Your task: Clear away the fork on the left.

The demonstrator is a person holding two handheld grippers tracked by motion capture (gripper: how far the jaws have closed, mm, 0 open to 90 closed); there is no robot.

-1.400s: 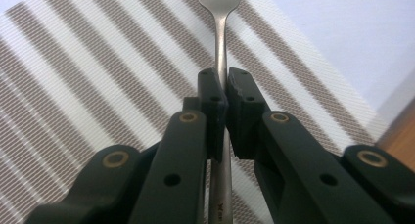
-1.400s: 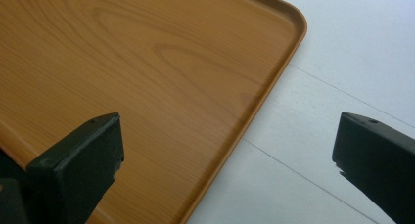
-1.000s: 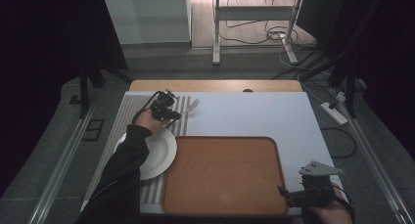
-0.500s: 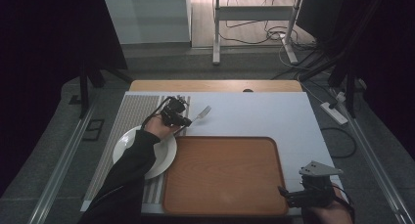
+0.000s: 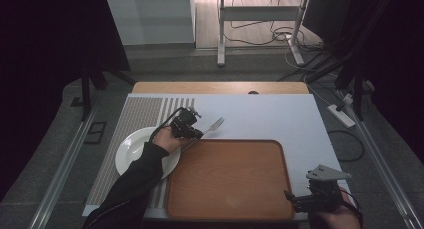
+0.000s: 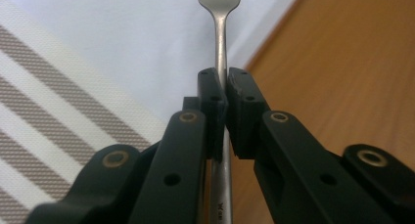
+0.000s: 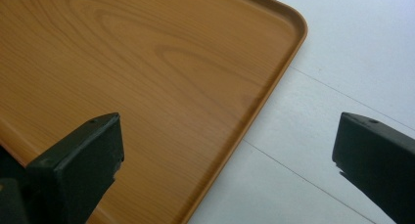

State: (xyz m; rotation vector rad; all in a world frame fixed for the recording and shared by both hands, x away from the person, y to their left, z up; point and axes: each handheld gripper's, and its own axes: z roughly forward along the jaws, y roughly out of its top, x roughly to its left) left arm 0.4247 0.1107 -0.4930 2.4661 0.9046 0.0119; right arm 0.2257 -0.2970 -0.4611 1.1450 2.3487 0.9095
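Observation:
A silver fork (image 5: pixel 214 125) (image 6: pixel 220 18) is clamped by its handle in my left gripper (image 5: pixel 196 133) (image 6: pixel 223 89), which is shut on it just above the far left corner of the wooden tray (image 5: pixel 230 179) (image 7: pixel 147 77). The tines point away, over the white mat. A white plate (image 5: pixel 131 149) lies on the striped placemat, partly under the left forearm. At the tray's near right corner my right gripper (image 5: pixel 295 201) (image 7: pixel 227 150) hangs open, jaws wide apart with nothing between them.
The striped placemat (image 5: pixel 140 114) covers the table's left side, the white mat (image 5: pixel 270 119) the far and right part. Beyond the table are a stand's legs, cables and a power strip (image 5: pixel 341 114) on the floor.
My left gripper has carried the fork to the right, from over the striped placemat to the tray's far left corner. The right gripper has stayed put.

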